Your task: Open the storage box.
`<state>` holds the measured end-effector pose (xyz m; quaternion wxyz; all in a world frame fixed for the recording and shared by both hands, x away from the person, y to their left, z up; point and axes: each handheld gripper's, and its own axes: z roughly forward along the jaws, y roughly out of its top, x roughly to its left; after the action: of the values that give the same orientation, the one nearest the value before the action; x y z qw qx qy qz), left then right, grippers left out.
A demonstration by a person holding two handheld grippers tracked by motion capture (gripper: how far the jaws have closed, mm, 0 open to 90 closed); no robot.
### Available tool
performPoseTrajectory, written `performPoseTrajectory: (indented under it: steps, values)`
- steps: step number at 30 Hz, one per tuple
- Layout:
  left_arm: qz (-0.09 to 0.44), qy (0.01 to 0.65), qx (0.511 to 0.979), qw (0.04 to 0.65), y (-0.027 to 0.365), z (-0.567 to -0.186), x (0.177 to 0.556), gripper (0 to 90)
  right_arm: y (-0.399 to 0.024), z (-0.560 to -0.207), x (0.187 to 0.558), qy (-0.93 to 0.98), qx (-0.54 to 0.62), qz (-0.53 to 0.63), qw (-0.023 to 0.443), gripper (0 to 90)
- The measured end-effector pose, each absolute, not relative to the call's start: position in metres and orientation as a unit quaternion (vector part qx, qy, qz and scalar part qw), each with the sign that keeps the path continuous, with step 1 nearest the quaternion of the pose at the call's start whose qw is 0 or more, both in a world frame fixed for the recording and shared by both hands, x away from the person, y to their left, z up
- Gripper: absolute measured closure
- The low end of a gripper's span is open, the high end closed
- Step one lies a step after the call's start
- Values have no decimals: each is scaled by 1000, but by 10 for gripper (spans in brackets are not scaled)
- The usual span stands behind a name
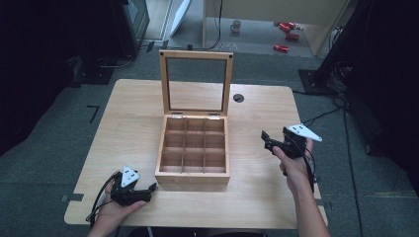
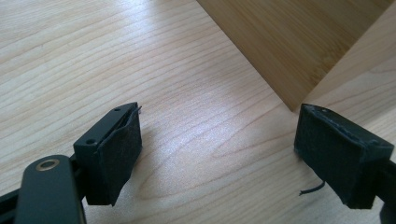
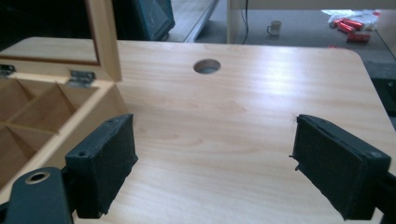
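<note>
Tools sat idle: the left tool lay low on the counter just beside the wooden box's front corner, its jaws spread wide on nothing, and the right tool hovered right of the box, equally agape. The box stood mid-counter, lid upright, compartments apparently empty. No step seemed begun; any next move probably called for reaching the lid. A cable hole lay behind, obstructing nothing.
</note>
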<state>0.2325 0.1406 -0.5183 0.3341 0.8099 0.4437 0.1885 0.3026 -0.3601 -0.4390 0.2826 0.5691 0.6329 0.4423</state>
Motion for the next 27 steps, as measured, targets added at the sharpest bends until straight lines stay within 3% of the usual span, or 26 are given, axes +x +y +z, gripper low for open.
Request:
performPoseTrajectory:
  steps: [27]
  values:
    - [190, 445, 809, 335, 140, -518, 232, 159, -414, -507, 211, 633, 626, 367, 269, 128]
